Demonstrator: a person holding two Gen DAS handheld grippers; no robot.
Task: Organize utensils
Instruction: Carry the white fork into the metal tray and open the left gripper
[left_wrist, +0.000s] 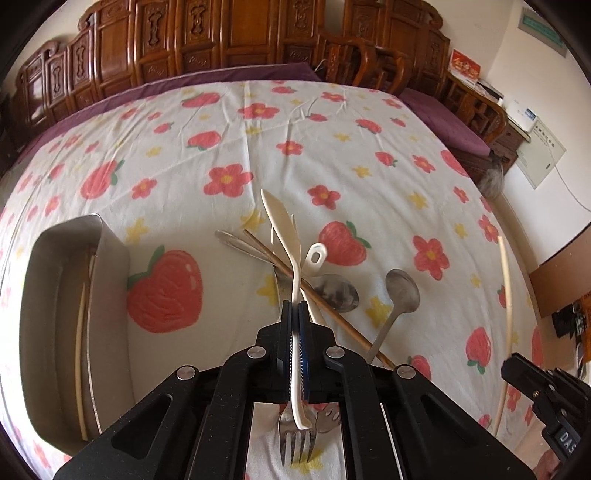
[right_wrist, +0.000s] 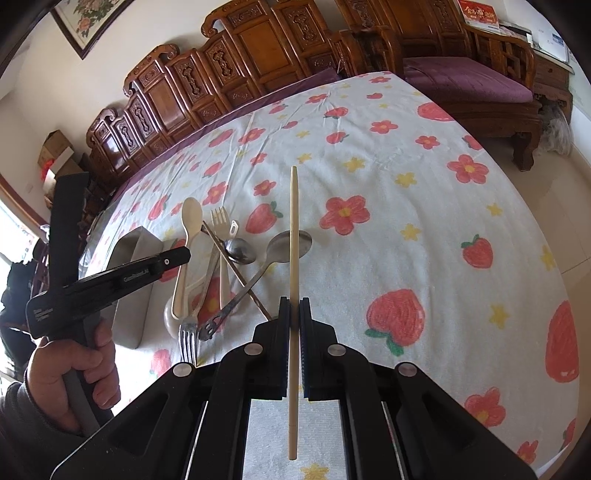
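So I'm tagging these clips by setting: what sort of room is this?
Most likely a home living room. A carved wooden bench with purple cushions runs behind the table, a framed flower picture hangs on the wall, and a strawberry-print cloth covers the table.

A home living room: carved wooden sofas (right_wrist: 229, 70) with purple cushions (right_wrist: 469, 79) stand around a counter under a strawberry-and-flower cloth (left_wrist: 369, 155), and a framed flower painting (right_wrist: 88, 18) hangs on the wall.
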